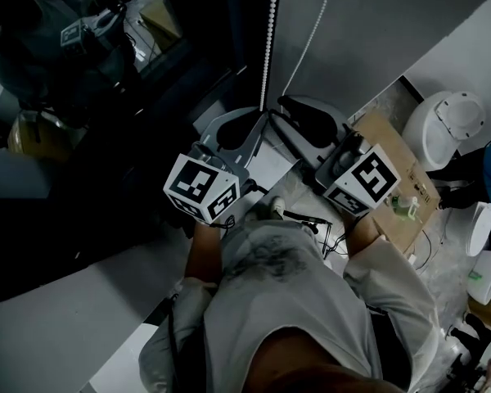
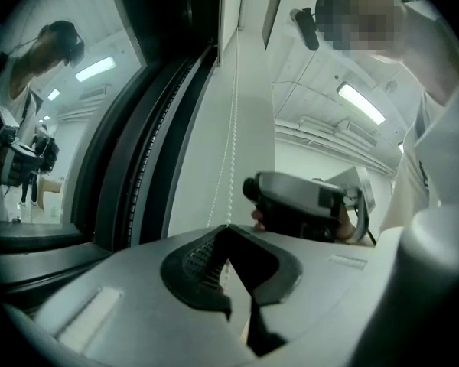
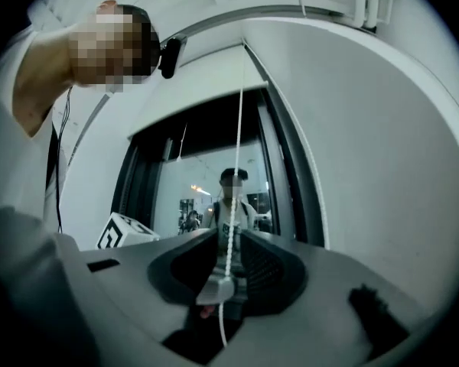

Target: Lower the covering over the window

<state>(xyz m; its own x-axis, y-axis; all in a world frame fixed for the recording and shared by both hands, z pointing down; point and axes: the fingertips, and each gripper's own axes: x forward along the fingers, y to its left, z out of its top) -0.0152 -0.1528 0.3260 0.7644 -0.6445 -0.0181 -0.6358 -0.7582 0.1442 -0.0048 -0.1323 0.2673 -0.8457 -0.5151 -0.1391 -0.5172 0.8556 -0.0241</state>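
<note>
Dark window [image 3: 176,197] ahead, bead chain [image 3: 239,144] hanging plumb between right gripper's [image 3: 228,239] parted jaws, left gripper [image 2: 228,232] clamped on it alongside.

We see smooth, matt grey plastic on the left claw [image 2: 228,228] and the right claw [image 3: 228,239], with dark, ribbed, rubbery-looking pads [image 3: 262,270] inside. The bead cord [image 3: 238,167] shows as small, glossy white plastic beads. The window glass [image 3: 172,189] is shiny and mirror-like in a dark matt frame [image 2: 118,174]. The shirt [image 1: 311,301] is soft grey cloth, and the box [image 1: 393,164] is plain brown cardboard.
</note>
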